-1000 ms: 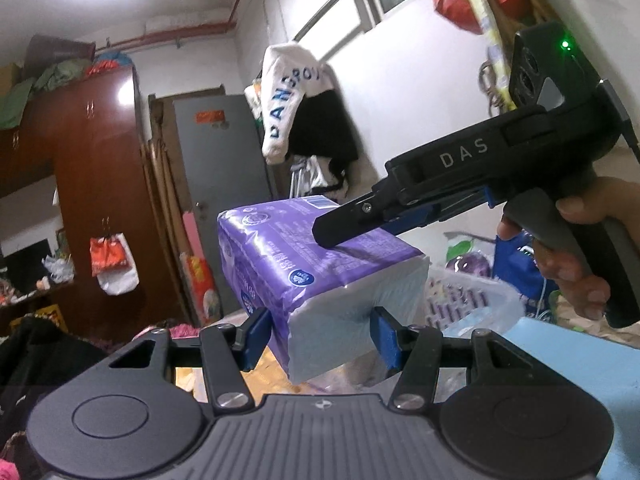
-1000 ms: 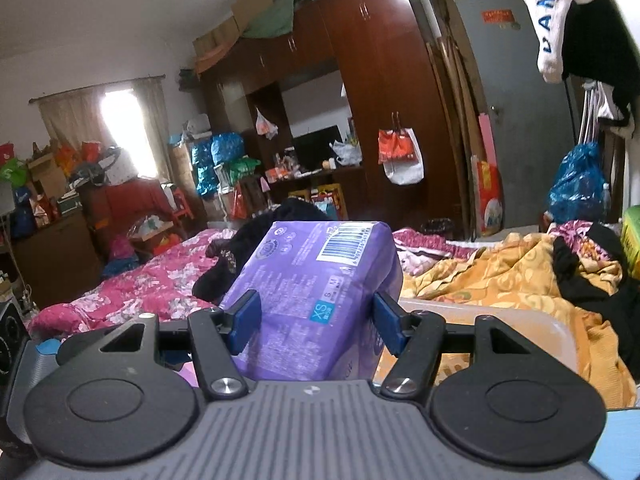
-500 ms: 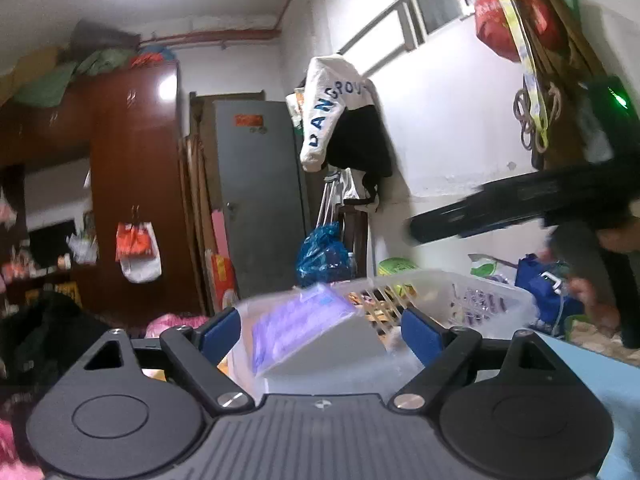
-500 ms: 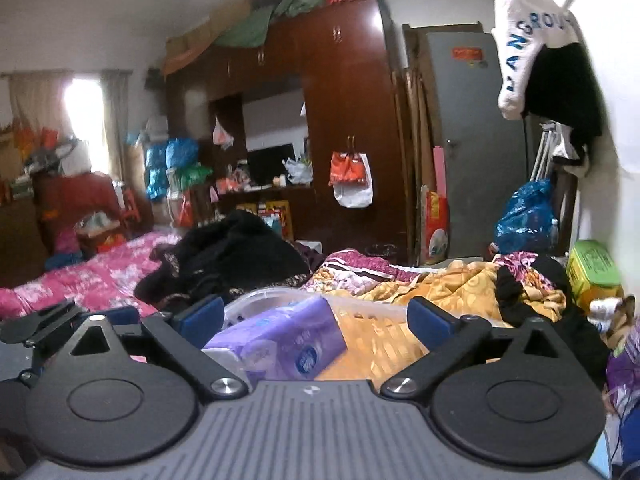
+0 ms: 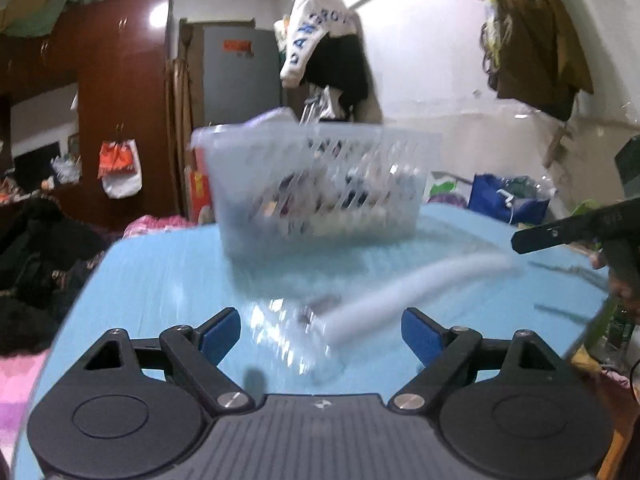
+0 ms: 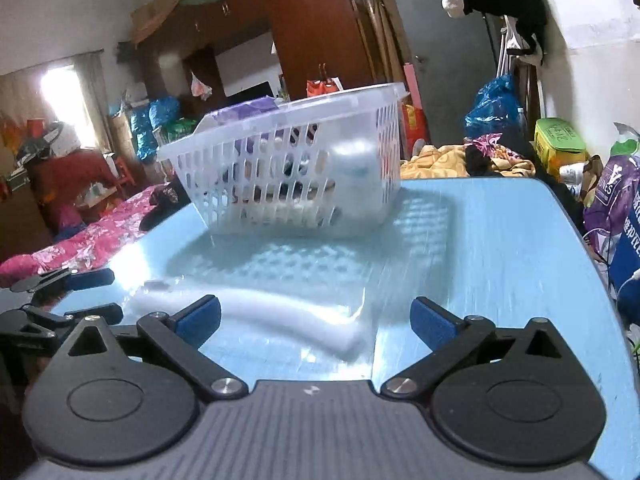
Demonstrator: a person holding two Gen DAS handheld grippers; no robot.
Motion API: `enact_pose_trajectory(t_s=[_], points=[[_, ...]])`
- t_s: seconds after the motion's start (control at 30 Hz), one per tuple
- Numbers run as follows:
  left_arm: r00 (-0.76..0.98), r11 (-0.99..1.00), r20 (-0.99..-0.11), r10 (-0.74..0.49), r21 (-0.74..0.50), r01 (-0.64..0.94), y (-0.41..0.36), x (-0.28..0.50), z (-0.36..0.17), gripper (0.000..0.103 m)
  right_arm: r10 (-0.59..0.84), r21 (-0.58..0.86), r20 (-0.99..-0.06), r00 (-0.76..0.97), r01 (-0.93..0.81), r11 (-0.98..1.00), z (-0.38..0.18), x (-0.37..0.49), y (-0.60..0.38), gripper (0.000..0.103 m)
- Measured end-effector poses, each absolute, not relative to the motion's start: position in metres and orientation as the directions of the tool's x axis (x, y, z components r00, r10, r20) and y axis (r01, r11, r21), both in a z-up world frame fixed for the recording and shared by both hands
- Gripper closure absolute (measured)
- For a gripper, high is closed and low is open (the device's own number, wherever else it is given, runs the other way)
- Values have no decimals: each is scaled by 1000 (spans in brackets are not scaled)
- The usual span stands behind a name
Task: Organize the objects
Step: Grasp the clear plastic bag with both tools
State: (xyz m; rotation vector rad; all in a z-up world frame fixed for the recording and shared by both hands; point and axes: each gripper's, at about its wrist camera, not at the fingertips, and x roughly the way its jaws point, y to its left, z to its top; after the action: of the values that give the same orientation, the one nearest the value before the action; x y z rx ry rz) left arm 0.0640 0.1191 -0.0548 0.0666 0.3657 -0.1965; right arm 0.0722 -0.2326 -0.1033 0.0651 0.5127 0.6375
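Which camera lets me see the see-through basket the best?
The right wrist view. There the white basket is fairly sharp: you can see its slotted walls, its rim and a purple pack poking out. In the left wrist view the basket is smeared by motion blur, so its holes and contents look fuzzy.

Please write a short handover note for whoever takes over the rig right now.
Left tool: open, empty, low over the light-blue table.
Right tool: open, empty, also low over the table.
The purple plastic-wrapped tissue pack sits in the white slotted plastic basket at the table's far side, its top above the rim. The basket holds other items, too blurred to name.
A white curved tube-like object lies on the table just ahead of both tools; motion blur hides what it is.
Done: tissue pack in the basket.
Left: probably the white object goes in next.
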Motion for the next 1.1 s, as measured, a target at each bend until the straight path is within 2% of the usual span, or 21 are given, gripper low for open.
enact_pose_trajectory(t_s=[0.13, 0.3, 0.5, 0.63, 0.7, 0.8, 0.83, 0.87, 1.0, 1.07, 1.1], points=[[904, 980, -387, -182, 7, 201, 124, 65, -63, 13, 551, 166, -487, 678, -548, 820, -108, 84, -218, 2], [904, 982, -396, -161, 26, 186, 118, 70, -65, 13, 547, 131, -484, 684, -561, 817, -111, 79, -211, 16], [900, 981, -406, -156, 43, 189, 106, 75, -65, 13, 538, 84, -479, 694, -574, 814, -111, 73, -205, 28], [900, 981, -409, -150, 52, 188, 99, 76, -64, 20, 533, 64, -475, 700, -577, 814, -112, 70, -203, 31], [902, 981, -406, -145, 59, 184, 96, 76, -64, 23, 528, 50, -469, 708, -575, 816, -113, 67, -201, 36], [905, 981, -400, -146, 59, 185, 94, 75, -64, 35, 521, 30, -457, 721, -572, 819, -114, 64, -200, 44], [905, 980, -398, -152, 58, 191, 93, 75, -63, 45, 523, 23, -452, 723, -576, 817, -114, 62, -200, 46], [904, 979, -396, -158, 58, 196, 92, 75, -63, 51, 526, 22, -448, 723, -579, 815, -114, 62, -200, 49], [909, 976, -385, -157, 81, 202, 86, 72, -64, 63, 527, 10, -435, 731, -581, 814, -115, 60, -204, 66], [911, 974, -376, -168, 77, 212, 85, 69, -64, 73, 532, 10, -429, 730, -585, 811, -115, 60, -206, 71], [913, 974, -371, -170, 79, 213, 85, 69, -64, 74, 533, 4, -426, 731, -587, 809, -115, 59, -206, 72]])
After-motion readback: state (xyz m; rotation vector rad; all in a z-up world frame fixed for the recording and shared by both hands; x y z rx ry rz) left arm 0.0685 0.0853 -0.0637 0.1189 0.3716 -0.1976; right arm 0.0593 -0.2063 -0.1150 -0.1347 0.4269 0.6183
